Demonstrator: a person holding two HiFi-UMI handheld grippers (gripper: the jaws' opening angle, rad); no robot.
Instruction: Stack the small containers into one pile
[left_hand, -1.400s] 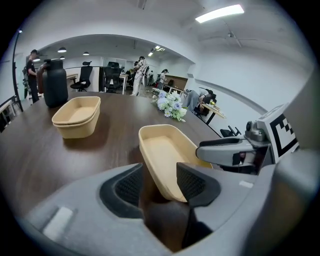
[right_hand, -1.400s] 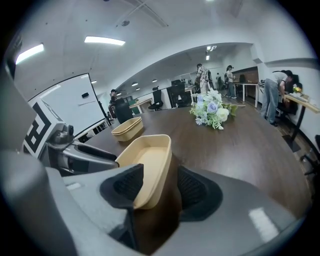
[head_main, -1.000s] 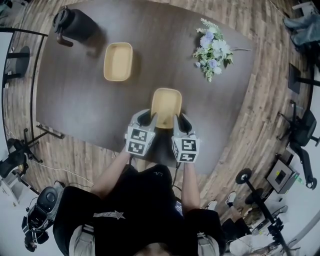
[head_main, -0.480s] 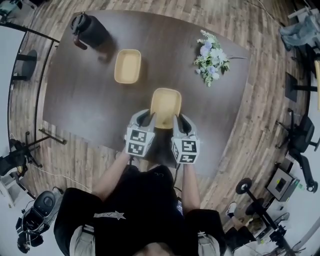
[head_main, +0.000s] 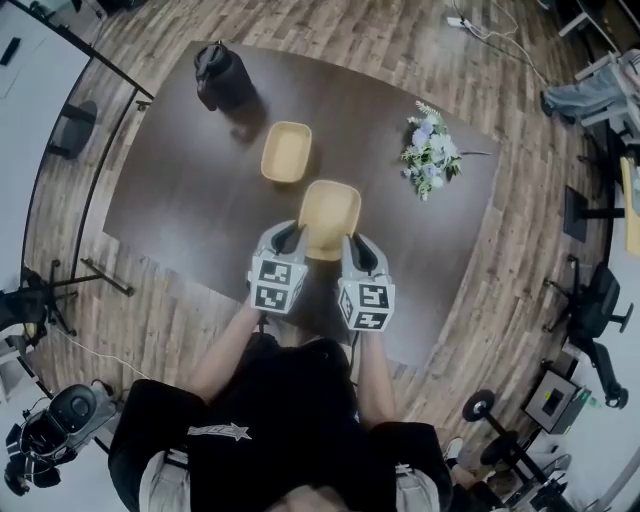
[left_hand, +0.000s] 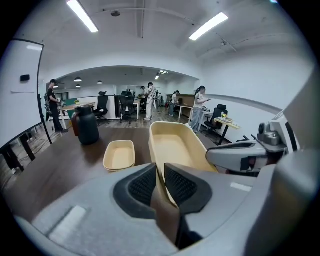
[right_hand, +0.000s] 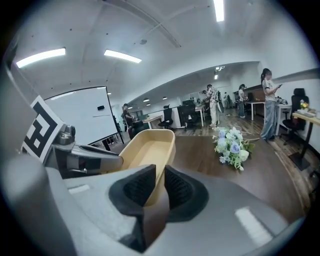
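Tan container (head_main: 330, 205) in both just-tightened grippers (head_main: 290, 238) (head_main: 358, 243)

Reads as an open-plan office. Carries long strip lights (left_hand: 82, 15) on a white ceiling, at the top of the left gripper view. Holds desks (left_hand: 227, 121) and black swivel chairs (left_hand: 102, 105) across the middle of that view, with people (left_hand: 200, 102) standing among them under further ceiling lamps. Has a large whiteboard (right_hand: 82, 117) left of centre in the right gripper view. Spreads a wood-plank floor (head_main: 400, 40) over the whole head view, around a big dark table (head_main: 180, 190) in the upper middle. Keeps more office chairs (head_main: 590, 300) along the right edge there.
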